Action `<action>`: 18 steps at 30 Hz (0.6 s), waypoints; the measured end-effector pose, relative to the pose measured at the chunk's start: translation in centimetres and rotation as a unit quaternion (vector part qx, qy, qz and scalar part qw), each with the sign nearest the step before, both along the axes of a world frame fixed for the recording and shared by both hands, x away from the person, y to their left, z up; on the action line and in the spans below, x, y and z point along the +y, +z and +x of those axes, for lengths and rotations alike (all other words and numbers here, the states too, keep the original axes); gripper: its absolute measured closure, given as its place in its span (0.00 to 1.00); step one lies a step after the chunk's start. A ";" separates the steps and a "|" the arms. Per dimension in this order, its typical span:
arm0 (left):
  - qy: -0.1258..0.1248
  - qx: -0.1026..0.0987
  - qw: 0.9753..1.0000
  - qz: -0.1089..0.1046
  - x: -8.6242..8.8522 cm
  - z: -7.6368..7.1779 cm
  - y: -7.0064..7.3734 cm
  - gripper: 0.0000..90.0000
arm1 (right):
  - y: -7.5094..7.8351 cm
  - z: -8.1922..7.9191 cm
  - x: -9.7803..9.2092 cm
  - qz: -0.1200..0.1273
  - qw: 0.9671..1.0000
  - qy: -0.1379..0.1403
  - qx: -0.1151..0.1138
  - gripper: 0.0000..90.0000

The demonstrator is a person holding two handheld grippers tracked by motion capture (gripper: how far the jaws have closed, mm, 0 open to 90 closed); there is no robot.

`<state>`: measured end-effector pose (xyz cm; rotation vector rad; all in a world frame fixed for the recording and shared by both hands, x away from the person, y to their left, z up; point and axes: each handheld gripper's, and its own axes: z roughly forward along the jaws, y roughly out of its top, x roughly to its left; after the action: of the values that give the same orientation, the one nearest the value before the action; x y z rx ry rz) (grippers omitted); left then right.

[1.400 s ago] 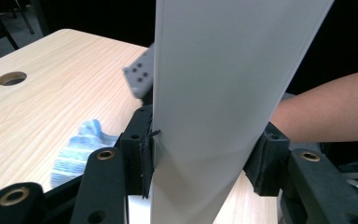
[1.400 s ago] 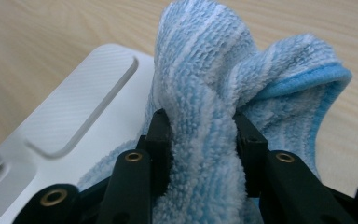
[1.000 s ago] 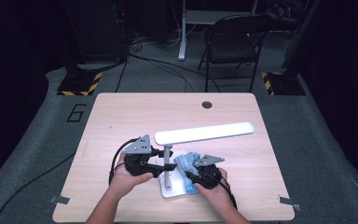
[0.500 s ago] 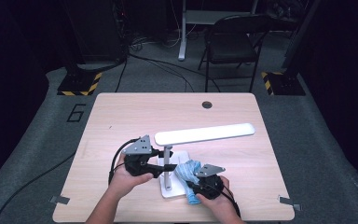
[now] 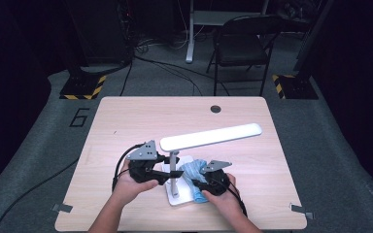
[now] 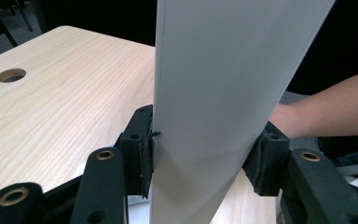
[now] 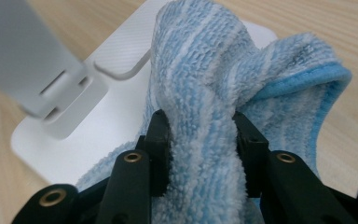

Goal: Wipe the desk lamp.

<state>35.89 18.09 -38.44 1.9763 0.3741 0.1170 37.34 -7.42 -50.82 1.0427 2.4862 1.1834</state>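
- High view: a white desk lamp [image 5: 177, 182] stands on the near middle of the wooden table [image 5: 126, 121], its flat square base near the front edge and its long light bar reaching out to the right above the tabletop.
- Left gripper [image 5: 161, 175] sits just left of the lamp's upright post, held by the person's left hand [image 5: 126, 187].
- Left gripper view: the 2 black jaws press against both sides of the lamp post [image 6: 214, 107], so they are clamped on it; a forearm shows behind it at the right.
- Right gripper [image 5: 196, 184] lies over the right part of the base, held by the right hand [image 5: 223, 199].
- Right gripper view: its 2 jaws pinch a bunched fold of a blue and white striped cloth [image 7: 205, 93], which lies on the lamp's white base [image 7: 98, 135] beside the foot of the post.
- High view again: the cloth [image 5: 194, 171] covers the right side of the base, touching it.
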 end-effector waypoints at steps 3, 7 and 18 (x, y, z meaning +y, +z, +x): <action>-0.002 0.000 1.000 0.000 0.0 0.0 0.0 0.57 | -0.1 0.9 0.4 0.002 1.000 -0.014 -0.002 0.71; -0.001 0.001 1.000 -0.003 0.1 0.0 0.0 0.56 | 0.0 2.2 0.7 -0.002 1.000 -0.024 -0.002 0.71; -0.002 0.000 1.000 -0.008 0.1 0.1 -0.1 0.56 | 0.6 5.6 2.4 -0.017 0.998 -0.060 0.000 0.70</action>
<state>35.99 18.15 -38.58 1.9603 0.3714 0.1107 42.97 -5.03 -50.21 1.1649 2.3979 1.1027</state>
